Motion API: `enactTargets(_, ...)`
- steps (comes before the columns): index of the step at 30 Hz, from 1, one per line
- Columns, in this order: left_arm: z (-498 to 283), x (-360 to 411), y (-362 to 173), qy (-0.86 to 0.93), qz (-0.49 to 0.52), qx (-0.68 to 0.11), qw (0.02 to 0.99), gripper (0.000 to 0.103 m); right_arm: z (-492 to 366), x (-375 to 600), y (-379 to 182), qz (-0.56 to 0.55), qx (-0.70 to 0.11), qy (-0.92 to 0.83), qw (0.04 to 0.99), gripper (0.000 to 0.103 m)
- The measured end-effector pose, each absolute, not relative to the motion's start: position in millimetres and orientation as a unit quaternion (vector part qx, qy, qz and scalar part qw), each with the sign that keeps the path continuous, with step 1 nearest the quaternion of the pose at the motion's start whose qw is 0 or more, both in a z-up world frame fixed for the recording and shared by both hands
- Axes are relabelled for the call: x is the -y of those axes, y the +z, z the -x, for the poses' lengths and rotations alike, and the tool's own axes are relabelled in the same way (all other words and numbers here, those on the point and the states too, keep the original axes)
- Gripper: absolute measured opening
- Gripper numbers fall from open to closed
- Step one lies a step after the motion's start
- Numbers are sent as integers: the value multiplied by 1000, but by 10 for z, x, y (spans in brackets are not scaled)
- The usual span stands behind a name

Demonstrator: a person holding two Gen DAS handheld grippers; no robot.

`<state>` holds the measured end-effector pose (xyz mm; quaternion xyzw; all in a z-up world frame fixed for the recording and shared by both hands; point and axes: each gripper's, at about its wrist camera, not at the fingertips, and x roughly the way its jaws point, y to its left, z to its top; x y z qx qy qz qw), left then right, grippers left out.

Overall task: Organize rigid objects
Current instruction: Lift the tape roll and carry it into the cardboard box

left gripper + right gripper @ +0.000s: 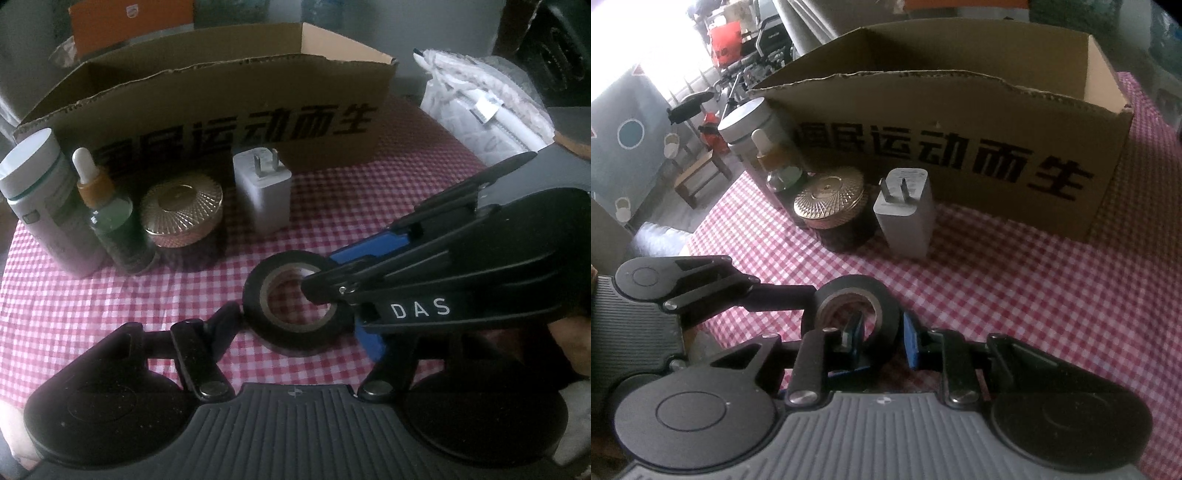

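Nearest the cameras, low over the desk (92, 306) with its red-checked cloth, both claws meet at the black tape roll (295, 291). Right claw (882, 332) is pinched on the roll's wall: one blue pad goes down through the core hole, the other sits on the outer face, so the ring is clamped on its right side. Left claw (297, 321) stands parted around the same roll; its left finger is at or just touching the roll's left edge, its right finger hidden behind the right claw, so contact there can't be confirmed. I read it as bracing, not gripping.

Step in hand, my guess: pick-up of the tape roll, grip made, roll apparently still resting on the cloth; hard to tell if it's lifted at all.

Next move calls for raising the roll clear of the left claw, then carrying it forward, either over the torn front wall of the cardboard box (960, 122) or into the row. Needs height to clear the charger.

Just beyond, well apart from the roll: white plug charger (262, 192) upright, gold-lidded round jar (184, 210), green dropper bottle (114, 221), white canister (40, 192), lined up along the box front. Box sits behind them, open top, interior not visible.
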<state>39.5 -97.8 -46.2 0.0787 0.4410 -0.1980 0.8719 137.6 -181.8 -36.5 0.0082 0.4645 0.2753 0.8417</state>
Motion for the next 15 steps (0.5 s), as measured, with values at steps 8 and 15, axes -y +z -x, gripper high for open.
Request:
enactTargets(8, -432, 1000, -507, -193, -93, -439, 873, 74, -1358, 1792, -373, -6, -458, 275, 845, 25)
enactTargets(15, -423, 986, -520, -193, -94, -428, 878, 67, -1322, 1764, -391, 0, -448, 273, 852, 25)
